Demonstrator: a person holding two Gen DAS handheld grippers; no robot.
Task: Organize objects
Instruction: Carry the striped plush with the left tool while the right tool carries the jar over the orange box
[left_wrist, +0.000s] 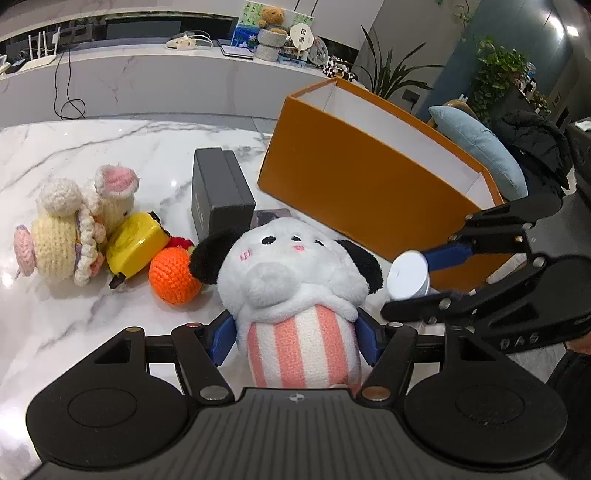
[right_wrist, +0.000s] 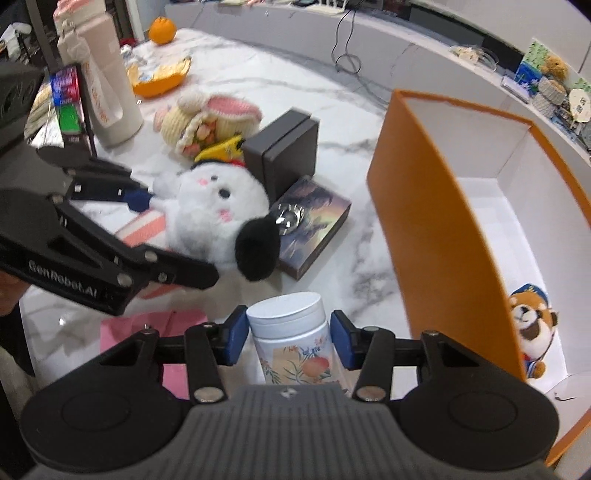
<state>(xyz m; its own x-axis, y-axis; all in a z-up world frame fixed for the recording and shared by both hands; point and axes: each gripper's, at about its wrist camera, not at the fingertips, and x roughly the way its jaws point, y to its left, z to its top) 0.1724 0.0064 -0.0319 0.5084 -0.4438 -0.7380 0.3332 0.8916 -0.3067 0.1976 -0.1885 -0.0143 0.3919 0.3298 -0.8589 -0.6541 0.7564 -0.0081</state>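
My left gripper is shut on a white plush dog with black ears and a pink-striped body; the dog also shows in the right wrist view. My right gripper stands around a white floral jar with a white lid; its blue pads sit close beside the jar, and contact is unclear. The jar also shows in the left wrist view. A large orange box with a white inside stands open to the right and holds a small brown plush.
On the marble table lie a crocheted bunny, a yellow tape measure, an orange crocheted ball, a dark grey box, a flat picture box with a metal piece, a pink paper and a cream bottle.
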